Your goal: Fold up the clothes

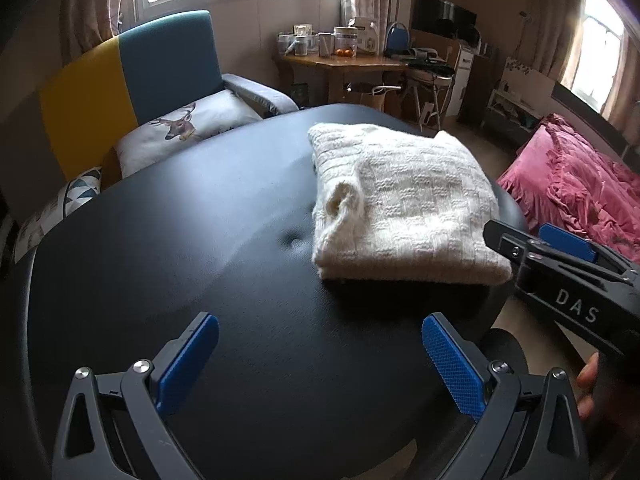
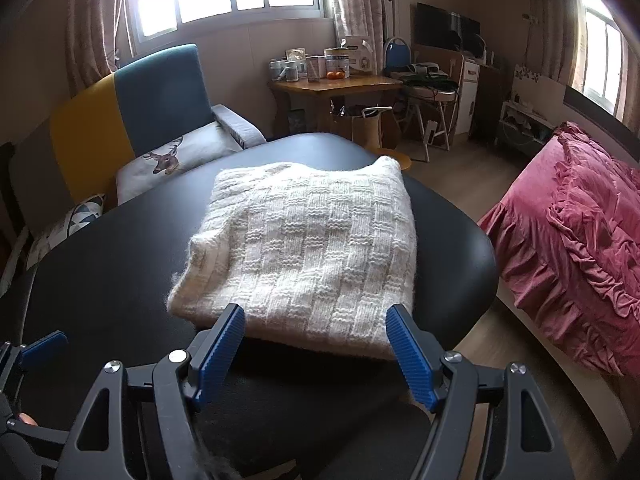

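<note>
Your folded cream knit sweater (image 2: 304, 248) lies on the black desk (image 1: 180, 248), toward its right side. Your left hand-held gripper (image 1: 320, 360) hovers over bare desk, jaws spread wide, holding nothing. Your right hand-held gripper (image 2: 316, 344) stands just beside the sweater's near edge, jaws wide apart and empty.

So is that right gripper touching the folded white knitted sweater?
Apart. The left wrist view shows the right gripper open, beside the folded white knitted sweater, with a gap.
</note>
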